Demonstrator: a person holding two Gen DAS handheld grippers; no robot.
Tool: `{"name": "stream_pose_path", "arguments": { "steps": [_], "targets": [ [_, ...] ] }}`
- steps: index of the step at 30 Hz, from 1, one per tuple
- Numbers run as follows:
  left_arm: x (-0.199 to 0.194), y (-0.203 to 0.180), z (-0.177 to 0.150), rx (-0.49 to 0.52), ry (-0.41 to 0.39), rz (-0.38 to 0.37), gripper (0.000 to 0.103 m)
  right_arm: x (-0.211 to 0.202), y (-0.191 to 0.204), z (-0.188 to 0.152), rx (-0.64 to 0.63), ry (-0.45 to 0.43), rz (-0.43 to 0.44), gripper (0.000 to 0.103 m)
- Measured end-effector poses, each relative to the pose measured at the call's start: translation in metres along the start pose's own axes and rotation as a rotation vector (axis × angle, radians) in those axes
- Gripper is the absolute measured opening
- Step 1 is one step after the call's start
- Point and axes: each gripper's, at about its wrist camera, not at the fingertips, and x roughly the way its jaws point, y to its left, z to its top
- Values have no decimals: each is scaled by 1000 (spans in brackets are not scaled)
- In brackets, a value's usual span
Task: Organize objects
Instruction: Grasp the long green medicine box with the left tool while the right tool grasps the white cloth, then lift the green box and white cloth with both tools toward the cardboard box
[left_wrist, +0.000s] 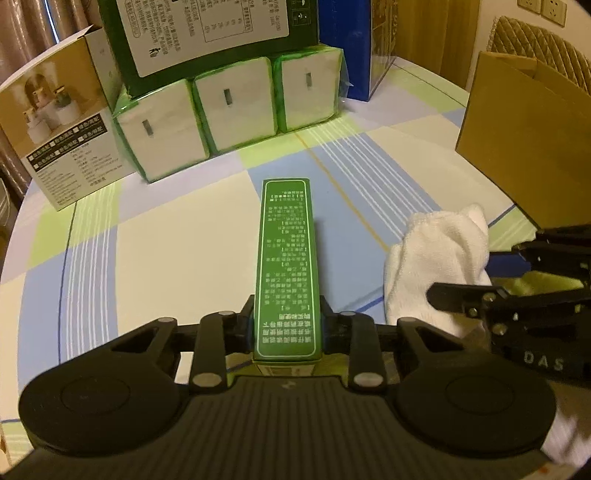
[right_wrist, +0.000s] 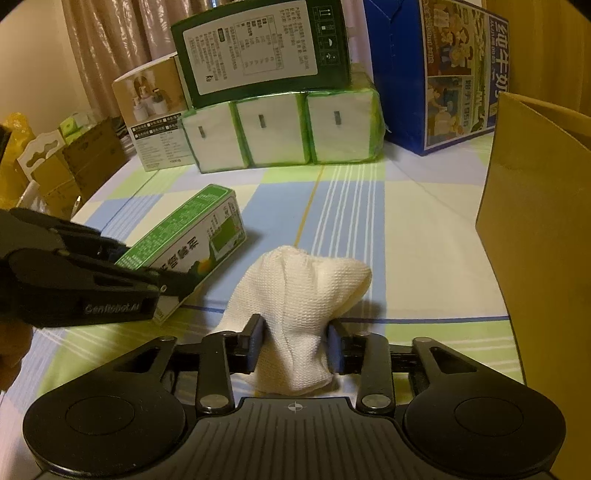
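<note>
**Left wrist view: green carton and white cloth both in hand over the checked table**

Left wrist view shows the long green carton (left_wrist: 287, 266) clamped at its near end in the left gripper (left_wrist: 286, 328), its long axis running straight ahead from the fingers toward the back of the table (left_wrist: 177, 236). From the right wrist view the same carton (right_wrist: 184, 254) appears tilted, far end close to the cloth-covered surface; whether that end touches the table cannot be told. Just to the carton's right, the white cloth (right_wrist: 299, 295) is pinched between the pads of the right gripper (right_wrist: 295, 347), its bunched upper part flopping forward beyond the fingers. The two grippers sit side by side, near each other, the right one visible at the edge of the left camera's frame (left_wrist: 517, 295).

Ahead of both lies a broad open stretch of checked tablecloth. Beyond it, the back of the table is lined with a pack of tissue bundles (left_wrist: 229, 110) carrying a dark green box (left_wrist: 207, 37) on top, a white-and-brown product box (left_wrist: 62, 125) to the left and a blue milk carton case (right_wrist: 436, 74) to the right. A brown cardboard box (right_wrist: 539, 229) stands close on the right side, nearest the right gripper and the cloth. It looks the likeliest place for stowing, with the cloth the shorter carry, though its opening is not visible. The carton, pointing at the tissue pack, would probably need swinging right to follow.
</note>
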Motion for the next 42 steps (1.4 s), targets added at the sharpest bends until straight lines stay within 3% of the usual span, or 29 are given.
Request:
{"name": "stream_pose_path", "arguments": {
  "steps": [3, 7, 8, 9, 13, 23, 27, 42],
  "targets": [
    [-9, 1, -6, -16, -5, 1, 25, 4, -3, -2, 17, 4, 22, 55],
    [-21, 0, -14, -38, -19, -6, 25, 10, -4, -1, 21, 8, 29, 57],
    [-23, -1, -15, -42, -21, -6, 25, 10, -3, 0, 19, 7, 27, 56],
    [-24, -2, -17, -45, -21, -6, 25, 10, -2, 0, 15, 6, 27, 47],
    [-30, -5, -22, -60, -26, 1, 25, 2, 5, 2, -21, -4, 1, 29],
    [-70, -29, -52, -59, -16, 10, 26, -35, 12, -10, -15, 35, -40, 27],
    [-62, -34, -60, -43, 28, 8, 27, -39, 8, -18, 10, 57, -43, 27],
    [-31, -29, -47, -97, 47, -14, 25, -35, 2, -21, 35, 54, -30, 27]
  ]
}}
